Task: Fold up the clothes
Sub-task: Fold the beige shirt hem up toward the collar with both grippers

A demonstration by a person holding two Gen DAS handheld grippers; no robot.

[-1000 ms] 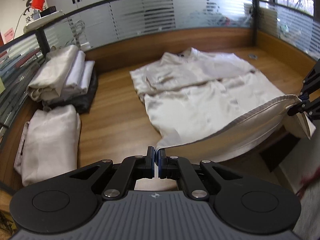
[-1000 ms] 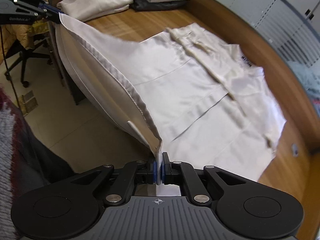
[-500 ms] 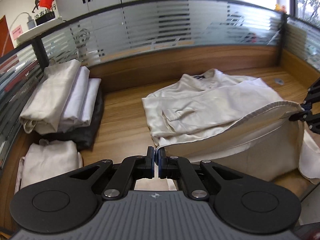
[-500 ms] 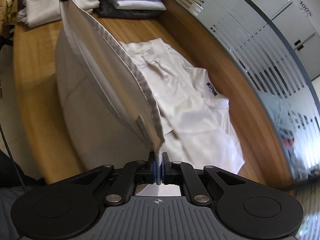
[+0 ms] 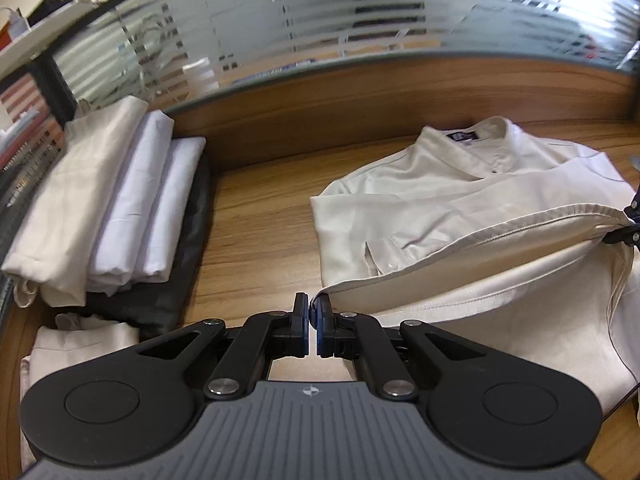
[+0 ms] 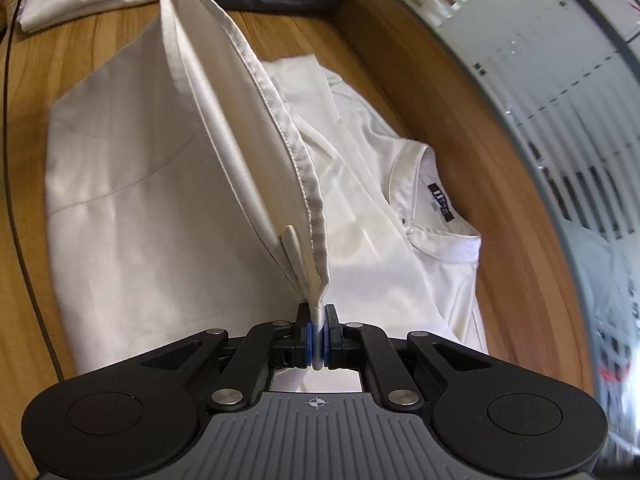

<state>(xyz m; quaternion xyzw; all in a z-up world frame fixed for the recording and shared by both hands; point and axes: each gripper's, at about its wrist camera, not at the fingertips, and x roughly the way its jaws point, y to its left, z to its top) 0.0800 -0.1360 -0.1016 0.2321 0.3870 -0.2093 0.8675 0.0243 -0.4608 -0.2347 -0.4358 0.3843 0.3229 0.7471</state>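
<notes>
Shirt (image 5: pixel 460 200) on wooden desk (image 5: pixel 260 232), frosted glass partition (image 5: pixel 320 20) behind; both hand-held grippers clamped on hem.

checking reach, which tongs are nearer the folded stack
Left. The left tongs hold the shirt hem beside the stack; the right tongs grip the hem's far end.

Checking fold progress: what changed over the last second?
Both grippers, left gripper and right gripper, carried the shirt hem from the near desk edge over toward the collar. Unchanged: both grips on the hem; the folded stack.
</notes>
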